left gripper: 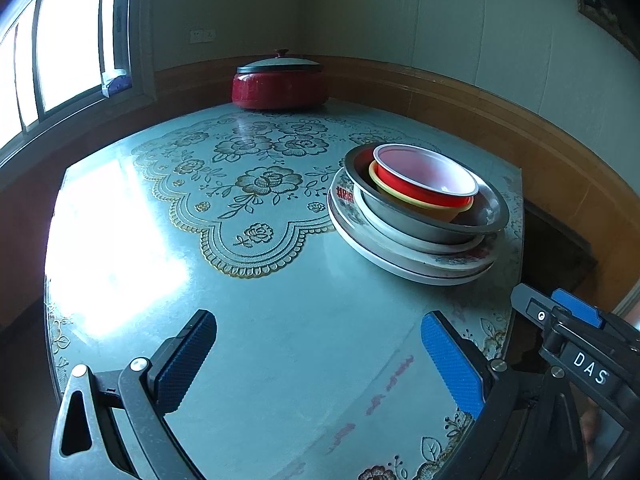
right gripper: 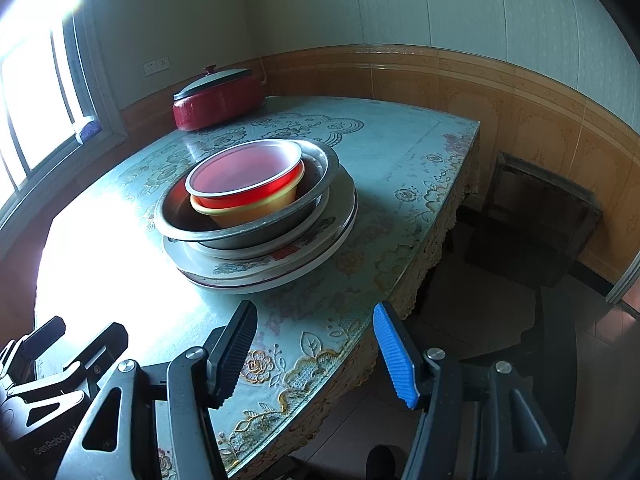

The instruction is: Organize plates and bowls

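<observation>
A stack stands on the table's right side: a red bowl (left gripper: 424,176) nested in a yellow bowl (left gripper: 404,196), inside a metal bowl (left gripper: 480,216), on several white flowered plates (left gripper: 400,256). The same stack shows in the right wrist view, with the red bowl (right gripper: 244,176), the metal bowl (right gripper: 240,232) and the plates (right gripper: 280,268). My left gripper (left gripper: 320,344) is open and empty, over the table short of the stack. My right gripper (right gripper: 316,344) is open and empty, at the table's near edge below the stack. The right gripper also shows in the left wrist view (left gripper: 560,312).
A red pot with a grey lid (left gripper: 280,84) stands at the table's far edge by the wall. The table (left gripper: 280,320) has a teal flowered cover. A window is to the left. A dark wooden stool (right gripper: 540,220) stands on the floor right of the table.
</observation>
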